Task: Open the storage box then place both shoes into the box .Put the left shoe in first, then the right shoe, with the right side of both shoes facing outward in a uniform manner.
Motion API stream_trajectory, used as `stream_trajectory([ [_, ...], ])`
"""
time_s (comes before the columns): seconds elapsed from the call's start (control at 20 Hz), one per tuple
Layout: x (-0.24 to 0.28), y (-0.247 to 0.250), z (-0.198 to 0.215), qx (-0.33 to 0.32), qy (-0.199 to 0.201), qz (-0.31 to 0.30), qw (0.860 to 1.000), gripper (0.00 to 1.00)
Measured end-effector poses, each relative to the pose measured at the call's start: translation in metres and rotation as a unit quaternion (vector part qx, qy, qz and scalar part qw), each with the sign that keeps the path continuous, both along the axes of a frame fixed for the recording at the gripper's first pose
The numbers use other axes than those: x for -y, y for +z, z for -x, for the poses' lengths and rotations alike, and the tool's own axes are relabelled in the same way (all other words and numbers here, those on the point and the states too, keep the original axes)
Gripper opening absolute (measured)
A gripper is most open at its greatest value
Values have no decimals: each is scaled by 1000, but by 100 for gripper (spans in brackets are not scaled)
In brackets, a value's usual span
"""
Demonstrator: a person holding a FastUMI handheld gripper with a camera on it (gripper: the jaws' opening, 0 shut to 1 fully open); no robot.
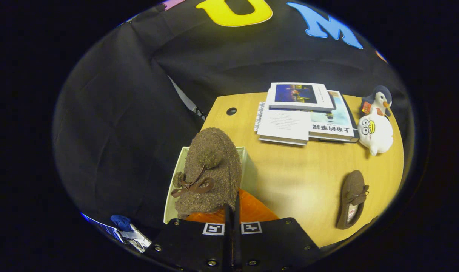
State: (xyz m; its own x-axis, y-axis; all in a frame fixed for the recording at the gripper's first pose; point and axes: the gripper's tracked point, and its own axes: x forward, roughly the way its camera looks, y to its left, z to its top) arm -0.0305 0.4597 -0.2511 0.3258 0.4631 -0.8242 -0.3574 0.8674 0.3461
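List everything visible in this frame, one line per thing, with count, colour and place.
held shoe: 1, brown fuzzy with a bow, just ahead of the gripper, over the storage box
storage box: 1, whitish walls with an orange part near the fingers, at the table's near corner, under the held shoe
second shoe: 1, brown, lying on the table apart from the box
books: a small stack, mostly white covers, on the far part of the table
plush toys: 2, a dark penguin behind a white one, beside the books
table: 1, light wood
gripper: 1, fingers together, pinching the held shoe's heel edge
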Motion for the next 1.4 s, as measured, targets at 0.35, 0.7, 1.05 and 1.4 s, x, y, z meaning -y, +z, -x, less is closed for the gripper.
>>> stream_trajectory([
  [0.35, -61, -52, 21, -48, 34, 36, 998, 2],
  [0.7, -85, -96, 24, -68, 27, 76, 994, 2],
  [1.05, -105, -96, 45, -124, 29, 28, 991, 54],
  [1.4, -72, -53, 36, -88, 56, 7, 995, 99],
])
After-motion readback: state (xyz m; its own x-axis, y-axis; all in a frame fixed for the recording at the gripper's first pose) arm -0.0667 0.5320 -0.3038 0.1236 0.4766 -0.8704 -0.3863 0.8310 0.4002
